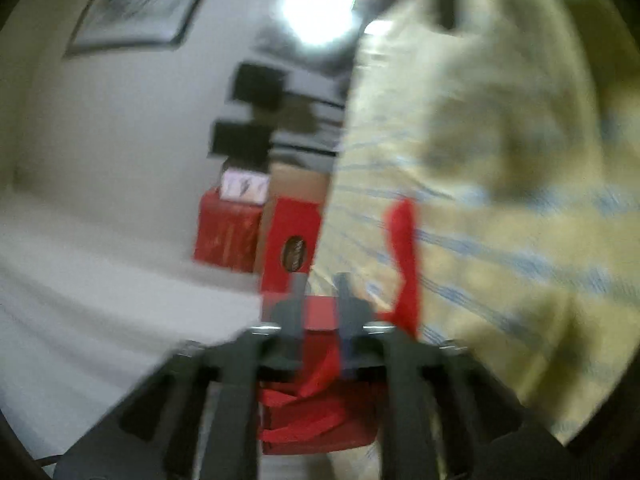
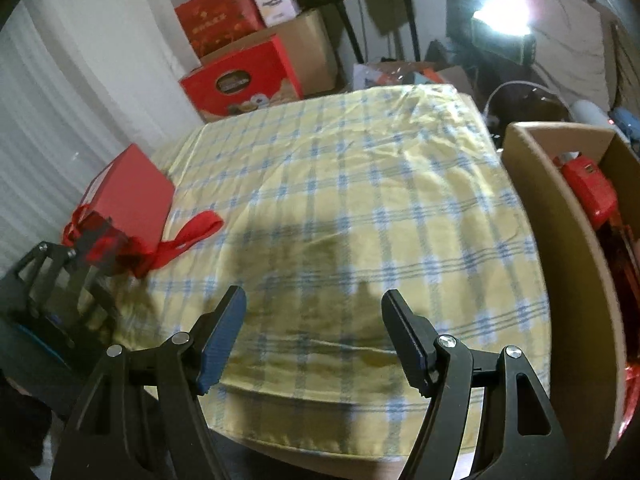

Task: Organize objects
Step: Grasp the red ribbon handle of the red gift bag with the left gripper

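Observation:
A red gift box (image 2: 132, 192) with a red ribbon (image 2: 196, 228) sits at the left edge of the yellow checked tablecloth (image 2: 360, 200). My left gripper (image 2: 98, 240) has its fingers closed on the near, ribboned end of the box. The left wrist view is blurred and tilted. There the red gift box (image 1: 320, 314) fills the gap between the fingers of the left gripper (image 1: 322, 292), and the ribbon (image 1: 404, 248) trails over the cloth. My right gripper (image 2: 314, 320) hovers open above the near part of the cloth, with nothing between its fingers.
A cardboard box (image 2: 532, 200) stands at the right of the table with a red item (image 2: 588, 188) inside. Behind the table are stacked red cartons (image 2: 240, 80) and a brown carton (image 2: 308, 48). A bright lamp (image 2: 504, 12) glares at the back right.

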`<state>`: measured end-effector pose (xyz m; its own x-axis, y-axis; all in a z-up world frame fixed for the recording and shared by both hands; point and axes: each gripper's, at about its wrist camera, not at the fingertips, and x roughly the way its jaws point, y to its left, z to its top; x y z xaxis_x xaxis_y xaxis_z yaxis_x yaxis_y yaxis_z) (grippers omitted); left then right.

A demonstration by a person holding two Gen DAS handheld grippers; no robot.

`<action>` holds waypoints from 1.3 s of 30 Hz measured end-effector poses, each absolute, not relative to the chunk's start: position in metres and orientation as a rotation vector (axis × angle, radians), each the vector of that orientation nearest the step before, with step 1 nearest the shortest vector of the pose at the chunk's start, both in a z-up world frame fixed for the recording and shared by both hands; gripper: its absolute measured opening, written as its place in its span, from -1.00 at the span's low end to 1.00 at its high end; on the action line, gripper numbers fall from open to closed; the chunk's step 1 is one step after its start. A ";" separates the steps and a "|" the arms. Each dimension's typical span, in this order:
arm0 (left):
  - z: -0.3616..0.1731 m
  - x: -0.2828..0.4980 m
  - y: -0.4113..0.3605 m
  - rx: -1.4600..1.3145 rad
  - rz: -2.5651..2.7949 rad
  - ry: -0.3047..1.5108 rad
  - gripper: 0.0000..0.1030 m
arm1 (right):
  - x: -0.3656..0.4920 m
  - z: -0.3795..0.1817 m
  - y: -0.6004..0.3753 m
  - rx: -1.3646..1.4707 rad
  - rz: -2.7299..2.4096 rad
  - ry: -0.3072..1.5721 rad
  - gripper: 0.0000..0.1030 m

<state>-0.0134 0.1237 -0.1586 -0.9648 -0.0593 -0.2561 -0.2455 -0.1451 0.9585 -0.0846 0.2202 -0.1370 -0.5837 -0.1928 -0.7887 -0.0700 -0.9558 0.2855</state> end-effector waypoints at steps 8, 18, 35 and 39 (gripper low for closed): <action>-0.192 -0.033 0.107 -0.258 2.040 2.232 -0.53 | -0.076 -0.138 0.211 1.383 -2.673 -0.439 0.40; -0.114 -0.043 0.101 -0.237 2.396 1.925 -1.00 | -0.073 -0.139 0.226 1.388 -2.687 -0.511 0.40; -0.224 -0.026 0.086 -0.176 1.604 2.498 0.09 | -0.066 -0.141 0.222 1.380 -2.661 -0.525 0.41; -0.221 -0.036 0.083 -0.165 1.648 2.479 -0.57 | -0.064 -0.139 0.224 1.375 -2.667 -0.531 0.41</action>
<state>-0.0356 0.0834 -0.2209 -0.9811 -0.0032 -0.1936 -0.1798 0.3868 0.9045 -0.0641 0.2245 -0.1393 -0.5892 -0.2398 -0.7716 -0.0741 -0.9349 0.3471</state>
